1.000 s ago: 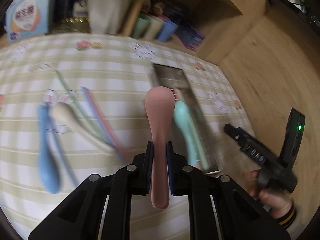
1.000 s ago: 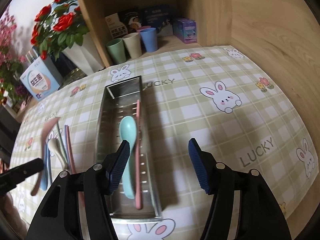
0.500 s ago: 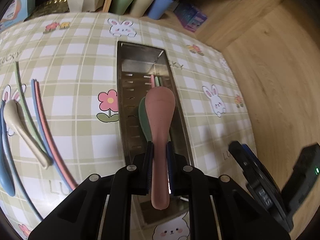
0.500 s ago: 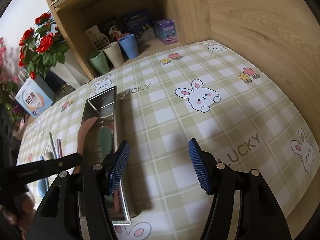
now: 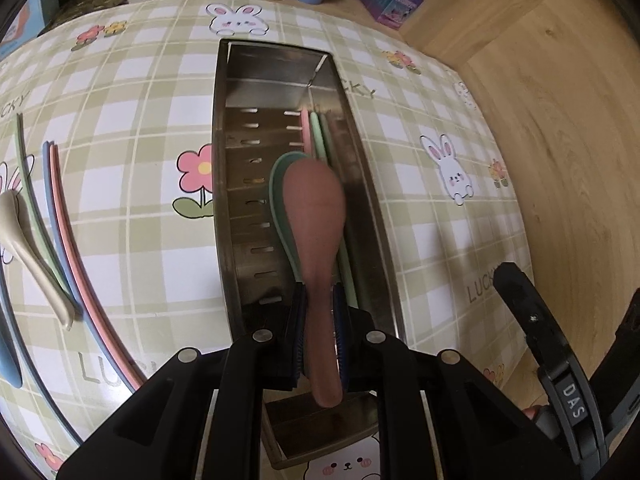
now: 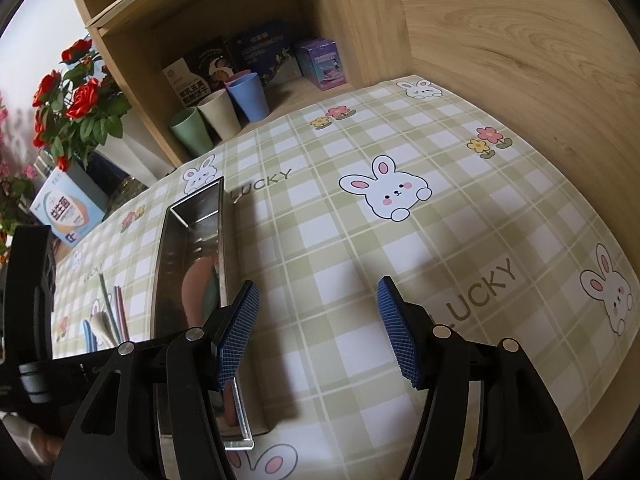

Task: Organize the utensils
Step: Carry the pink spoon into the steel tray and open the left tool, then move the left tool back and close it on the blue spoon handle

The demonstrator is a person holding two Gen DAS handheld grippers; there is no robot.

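Since half a second ago the pink spoon [image 5: 314, 216] has come lower into the steel tray [image 5: 222, 208], its bowl now covering most of the green spoon [image 5: 280, 204] lying there. The left gripper [image 5: 320, 320] is clamped on the pink handle. Pink and green chopsticks lie along the tray's right wall. The right gripper [image 6: 318, 326] hovers beside the tray, jaws wide apart, holding nothing. More utensils lie left on the checked bunny tablecloth [image 6: 400, 264]. Behind stand a wooden shelf [image 6: 360, 20], three cups [image 6: 218, 114] and red roses [image 6: 76, 100].
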